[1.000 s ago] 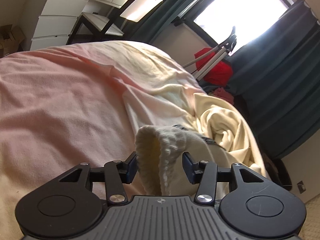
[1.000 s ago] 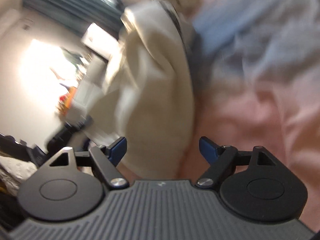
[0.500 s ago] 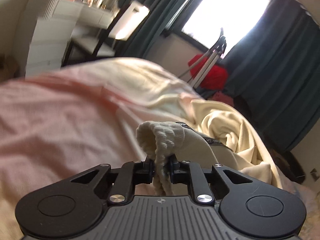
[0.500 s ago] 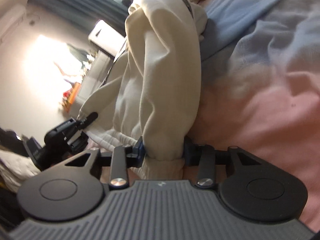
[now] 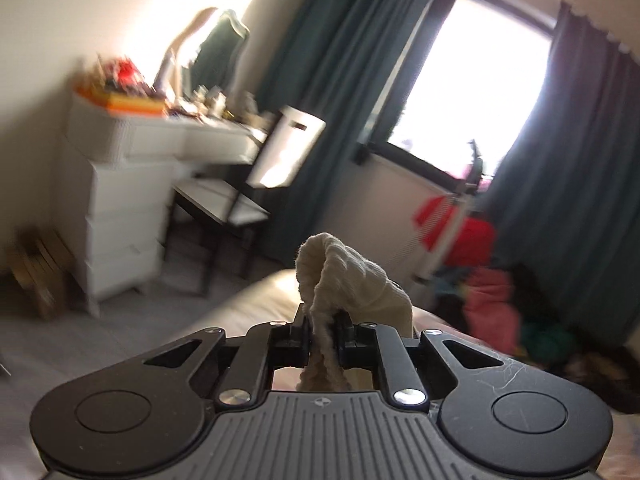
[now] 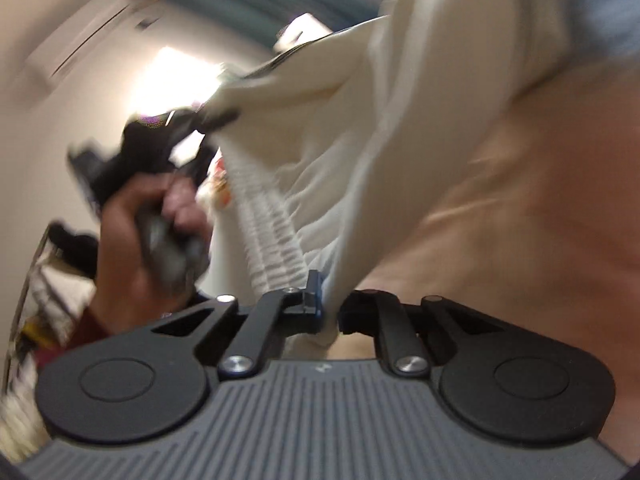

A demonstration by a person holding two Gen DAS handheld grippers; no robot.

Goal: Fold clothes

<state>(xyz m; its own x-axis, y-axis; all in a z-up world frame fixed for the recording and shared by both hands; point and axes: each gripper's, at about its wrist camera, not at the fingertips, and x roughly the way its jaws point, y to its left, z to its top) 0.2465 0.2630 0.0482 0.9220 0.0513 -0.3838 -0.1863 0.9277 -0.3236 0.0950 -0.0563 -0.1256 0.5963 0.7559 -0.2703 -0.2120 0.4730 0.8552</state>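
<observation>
A cream knitted garment [image 5: 348, 270] has its ribbed edge between the fingers of my left gripper [image 5: 323, 322]. The jaws are closing on it and the pads press the knit, holding it up above the bed [image 5: 256, 300]. In the right wrist view the same cream garment [image 6: 360, 140] stretches from my right gripper [image 6: 330, 304], shut on its hem, up to the left gripper [image 6: 220, 114], which a person's hand [image 6: 128, 220] holds. The cloth hangs taut between the two, over the pink sheet [image 6: 540, 208]. Motion blurs the right view.
Beyond the bed stand a white chest of drawers [image 5: 120, 200], a desk with a chair [image 5: 256, 184], dark green curtains [image 5: 332, 80] and a bright window [image 5: 472, 80]. A pile of red and pink clothes [image 5: 488, 300] lies by the wall. A cardboard box [image 5: 36, 276] sits on the floor.
Both grippers closed on the cream garment and lifted it off the bed. The left rose and tipped up toward the room; the right swung sideways, pulling the cloth taut.
</observation>
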